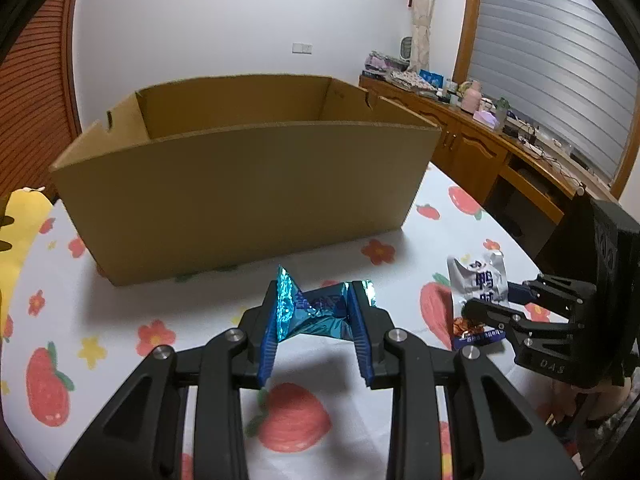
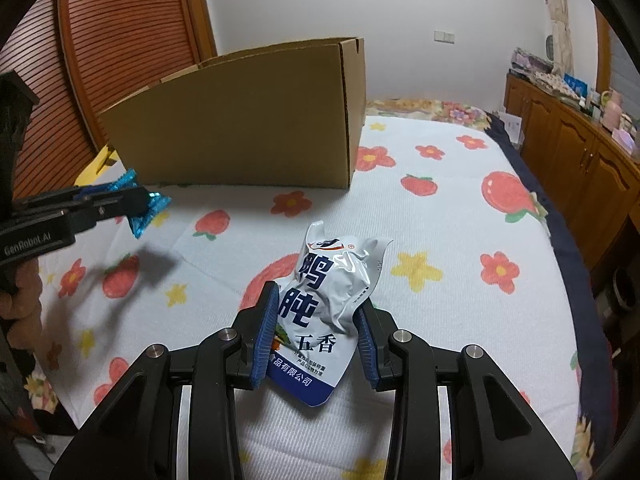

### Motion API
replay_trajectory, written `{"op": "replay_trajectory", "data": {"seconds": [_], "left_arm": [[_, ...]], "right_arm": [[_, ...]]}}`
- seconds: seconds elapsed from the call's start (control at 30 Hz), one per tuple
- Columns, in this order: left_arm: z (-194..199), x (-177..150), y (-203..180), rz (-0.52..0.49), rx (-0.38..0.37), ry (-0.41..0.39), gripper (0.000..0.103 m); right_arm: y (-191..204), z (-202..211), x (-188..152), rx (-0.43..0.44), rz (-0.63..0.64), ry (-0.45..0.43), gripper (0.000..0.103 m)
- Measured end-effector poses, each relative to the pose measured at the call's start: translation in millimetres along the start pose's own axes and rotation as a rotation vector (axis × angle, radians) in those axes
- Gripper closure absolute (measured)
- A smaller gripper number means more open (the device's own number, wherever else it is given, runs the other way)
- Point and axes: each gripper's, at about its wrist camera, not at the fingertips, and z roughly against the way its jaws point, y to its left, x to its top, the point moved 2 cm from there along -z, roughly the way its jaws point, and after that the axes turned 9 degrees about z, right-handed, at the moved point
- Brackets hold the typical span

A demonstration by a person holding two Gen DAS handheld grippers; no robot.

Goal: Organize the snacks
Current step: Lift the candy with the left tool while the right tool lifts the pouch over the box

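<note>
A white bedspread (image 2: 440,200) printed with strawberries and red and yellow flowers covers the bed that fills the lower half of both views, in a room with white walls.

Nearest the lens in the left wrist view, the left gripper (image 1: 318,312) sits at the bottom centre of the frame, its blue-padded fingers (image 1: 272,332) pinching a shiny blue foil snack packet (image 1: 316,308) that is crumpled between them and held above the spread. In the right wrist view the same packet pokes out of that gripper at the left edge of the frame.

The right gripper (image 2: 316,332) occupies the bottom centre of its own view, fingers closed against the two sides of a silver-and-blue snack pouch (image 2: 332,292) printed with large Chinese characters; the pouch stands up between them, its top edge crumpled.

Beyond both packets, in the upper middle of each frame, an open cardboard box (image 1: 240,192) stands on the bedspread, well apart from the grippers.

Farther back, a wooden cabinet (image 1: 472,136) with clutter on top runs along the right side, and a slatted wooden door (image 2: 120,60) fills the upper left.
</note>
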Motion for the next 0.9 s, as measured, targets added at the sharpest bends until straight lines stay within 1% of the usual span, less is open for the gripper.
{"op": "replay_trajectory", "data": {"seconds": [0.2, 0.37, 0.6, 0.9], "left_arm": [[11, 12, 9, 0.006, 0.019, -0.045, 0.073], [20, 23, 21, 0.017, 0.024, -0.079, 0.073], [35, 44, 41, 0.018, 0.023, -0.131, 0.073], [44, 73, 67, 0.005, 0.03, -0.176, 0.073]], "right_arm": [[3, 2, 2, -0.025, 0.017, 0.003, 0.067], [3, 8, 11, -0.029, 0.027, -0.011, 0.067], [7, 28, 48, -0.04, 0.074, -0.087, 0.067], [18, 45, 100, -0.054, 0.148, -0.174, 0.067]]}}
